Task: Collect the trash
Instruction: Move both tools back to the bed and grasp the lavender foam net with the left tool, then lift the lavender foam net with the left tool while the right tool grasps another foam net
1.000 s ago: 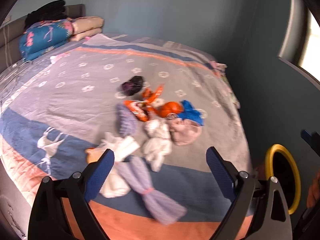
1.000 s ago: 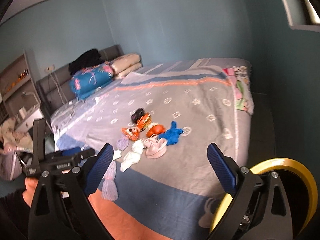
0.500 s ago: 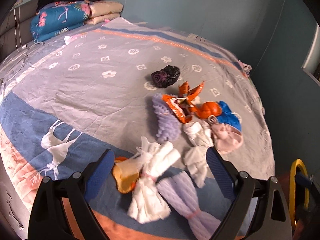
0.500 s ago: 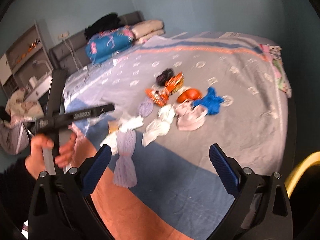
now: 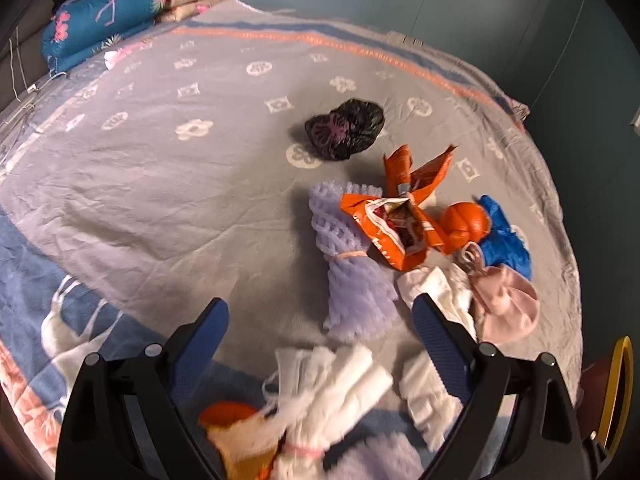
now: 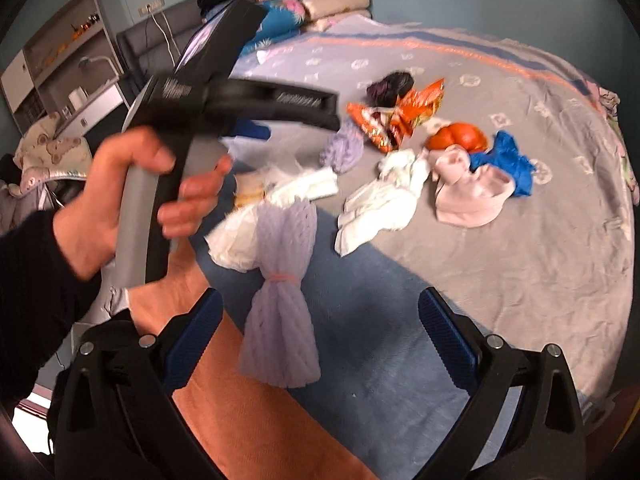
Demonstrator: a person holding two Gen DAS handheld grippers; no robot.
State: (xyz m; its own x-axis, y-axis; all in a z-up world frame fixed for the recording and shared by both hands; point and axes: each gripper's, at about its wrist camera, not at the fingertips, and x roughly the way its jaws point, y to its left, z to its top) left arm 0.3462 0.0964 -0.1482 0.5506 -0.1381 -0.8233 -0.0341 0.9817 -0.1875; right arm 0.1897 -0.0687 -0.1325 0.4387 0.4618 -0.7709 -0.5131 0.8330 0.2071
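Trash lies scattered on the bed: a black bag point(image 5: 346, 128), torn orange snack wrappers point(image 5: 396, 220), a purple foam net point(image 5: 352, 272), an orange bag point(image 5: 466, 220), a blue bag point(image 5: 506, 236), a pink bag point(image 5: 506, 304) and white foam nets point(image 5: 332, 392). My left gripper point(image 5: 320, 328) hovers open over the white nets, nothing between its fingers. My right gripper point(image 6: 320, 320) is open above a second purple foam net point(image 6: 282, 280) at the bed's near edge. The left gripper's body point(image 6: 208, 108), held by a hand point(image 6: 120, 184), shows in the right wrist view.
The bed point(image 5: 160, 160) has a grey patterned cover with blue and orange bands. Folded blankets and pillows point(image 5: 120, 20) sit at the headboard. A yellow-rimmed bin point(image 5: 618, 392) stands by the bed's right side. Shelves and a desk point(image 6: 60, 64) stand left of the bed.
Both grippers moved forward and lower toward the trash pile. The left gripper advanced over the white foam nets; the right closed in on the near purple net. Both stayed open.
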